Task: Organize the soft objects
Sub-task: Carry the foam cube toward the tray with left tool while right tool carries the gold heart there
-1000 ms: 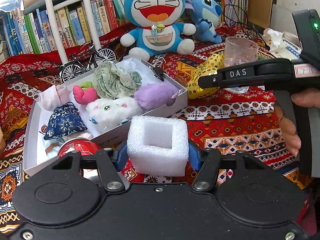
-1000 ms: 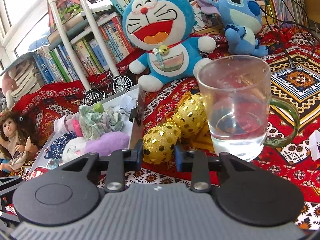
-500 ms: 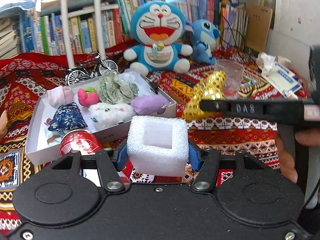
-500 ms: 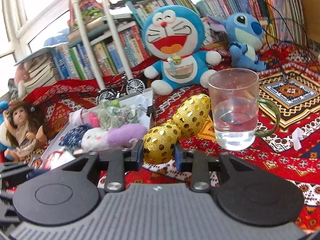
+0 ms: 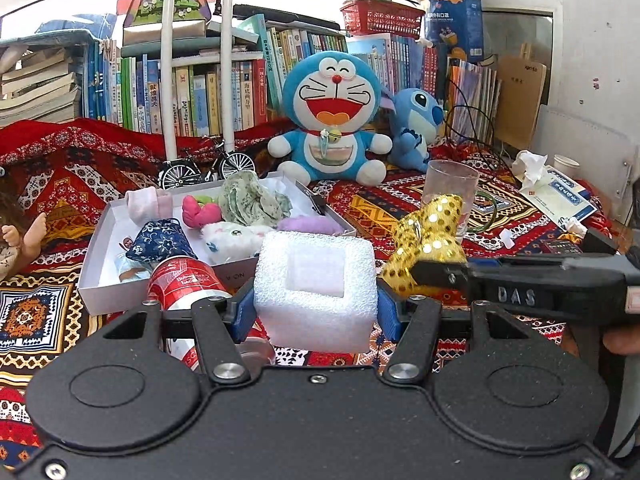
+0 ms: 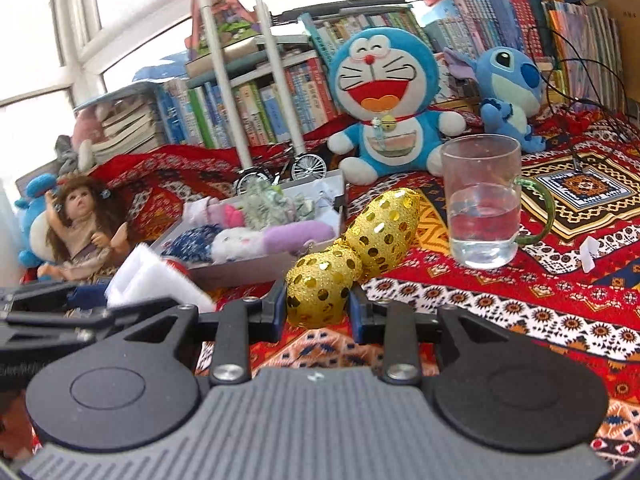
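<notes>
While its blue-padded fingers press both sides of a white, grainy foam block [image 5: 316, 294] with a square hollow, the left gripper [image 5: 316, 312] hangs just near of the white cardboard box [image 5: 100, 264] of plush pieces. To the right, the right gripper [image 6: 318, 306] clamps a lumpy, peanut-shaped gold sequined toy [image 6: 352, 250] beside a clear glass mug [image 6: 482, 200].

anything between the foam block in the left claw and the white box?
Yes. In the left wrist view a red can lies on the cloth between the foam block, held in the left claw, and the white box front wall.
</notes>
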